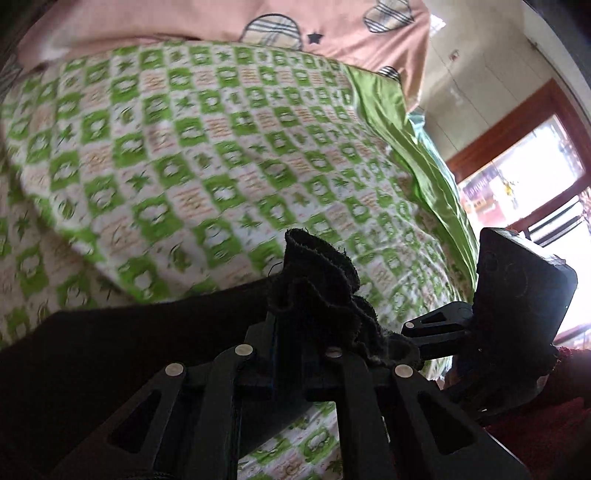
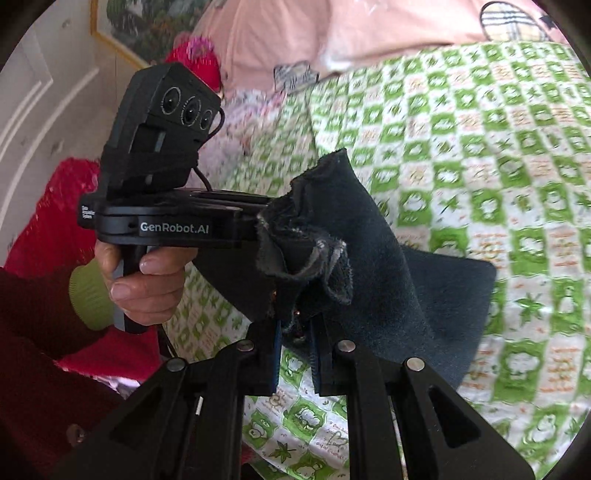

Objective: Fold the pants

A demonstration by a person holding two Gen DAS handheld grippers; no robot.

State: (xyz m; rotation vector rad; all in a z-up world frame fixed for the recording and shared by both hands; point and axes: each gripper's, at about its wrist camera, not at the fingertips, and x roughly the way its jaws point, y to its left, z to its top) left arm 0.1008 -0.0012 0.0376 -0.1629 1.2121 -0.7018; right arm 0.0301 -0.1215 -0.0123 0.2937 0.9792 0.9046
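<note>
Up off the green-and-white checked bedspread (image 1: 207, 147), the dark pants (image 2: 369, 236) hang between the two grippers, one end still lying flat on that bedspread. At the bottom of the left wrist view, the left gripper (image 1: 314, 332) is clamped tight on a bunched, frayed edge of the cloth, which ruffles up just above its fingers. Likewise, the right gripper (image 2: 295, 325) pinches another gathered fold of the same pants, the fabric draping away to the right and down onto the bedspread. A person's hand (image 2: 147, 277) (green cuff, dark red sleeve) grips the handle of the left gripper, seen left of the lifted cloth in the right wrist view. Beyond the bedspread's far edge lies pink bedding (image 1: 351, 26) with plaid heart patches.
</note>
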